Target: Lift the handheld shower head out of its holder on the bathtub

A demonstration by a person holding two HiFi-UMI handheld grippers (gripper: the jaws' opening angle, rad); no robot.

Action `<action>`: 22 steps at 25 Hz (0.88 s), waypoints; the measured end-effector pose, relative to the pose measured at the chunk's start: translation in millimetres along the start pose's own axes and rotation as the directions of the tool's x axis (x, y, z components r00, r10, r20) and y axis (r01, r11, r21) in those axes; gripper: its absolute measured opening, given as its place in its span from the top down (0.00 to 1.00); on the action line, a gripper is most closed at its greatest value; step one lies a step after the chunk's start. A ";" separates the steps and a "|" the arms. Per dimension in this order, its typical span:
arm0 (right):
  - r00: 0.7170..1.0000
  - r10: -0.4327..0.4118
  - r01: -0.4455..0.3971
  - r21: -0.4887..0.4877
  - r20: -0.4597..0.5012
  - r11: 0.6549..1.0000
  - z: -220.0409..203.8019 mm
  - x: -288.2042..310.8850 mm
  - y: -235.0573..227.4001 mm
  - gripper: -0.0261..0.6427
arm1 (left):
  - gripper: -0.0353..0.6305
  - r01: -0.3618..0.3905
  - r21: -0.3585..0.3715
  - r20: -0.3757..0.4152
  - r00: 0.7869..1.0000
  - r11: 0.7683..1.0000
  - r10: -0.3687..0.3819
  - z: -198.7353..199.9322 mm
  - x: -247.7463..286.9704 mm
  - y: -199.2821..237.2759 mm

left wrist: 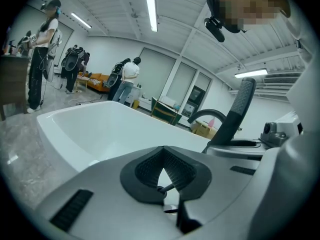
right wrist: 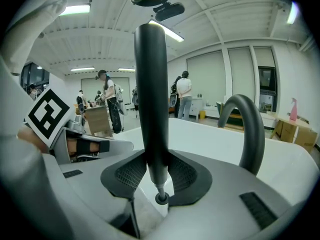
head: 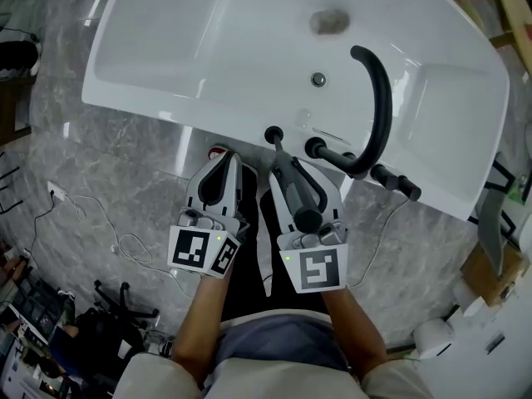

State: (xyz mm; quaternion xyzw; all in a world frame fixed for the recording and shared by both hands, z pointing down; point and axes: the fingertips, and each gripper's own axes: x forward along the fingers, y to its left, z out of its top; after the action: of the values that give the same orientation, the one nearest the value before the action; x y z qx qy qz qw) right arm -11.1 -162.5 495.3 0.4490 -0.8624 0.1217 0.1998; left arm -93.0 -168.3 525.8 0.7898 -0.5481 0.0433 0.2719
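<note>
Shower head [right wrist: 151, 99] upright between clamped jaws of right hand-held gripper [right wrist: 159, 176], left hand-held gripper [left wrist: 161, 175] closed, empty

This is a big open lab or workshop hall: a white freestanding bathtub [head: 166, 56] stands alone on a grey marble-patterned floor [head: 100, 173]. Overhead run long ceiling strip lights [left wrist: 151, 11]. Brown cardboard boxes [right wrist: 295, 131] sit by the wall, and standing people [left wrist: 129, 81] gather among equipment.
</note>
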 end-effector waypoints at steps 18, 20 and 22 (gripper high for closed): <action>0.996 0.093 -0.092 -0.077 0.005 0.993 78.5 -60.2 19.2 0.75 | 0.94 0.025 0.088 0.104 0.994 0.996 -0.034 87.9 -27.2 -14.6; 0.995 0.092 -0.090 -0.074 0.025 0.993 90.2 -67.6 19.2 0.75 | 0.94 0.019 0.101 0.124 0.992 0.995 -0.031 101.2 -29.0 -15.6; 0.995 0.089 -0.086 -0.074 0.039 0.994 102.0 -74.9 19.2 0.75 | 0.94 0.012 0.108 0.146 0.989 0.994 -0.027 115.2 -31.5 -15.9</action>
State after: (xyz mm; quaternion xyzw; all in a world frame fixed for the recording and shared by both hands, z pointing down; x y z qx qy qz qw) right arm -12.2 -137.0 369.9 0.4059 -0.8890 0.0895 0.1923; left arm -117.7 -192.6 410.4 0.8096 -0.5558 0.0116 0.1884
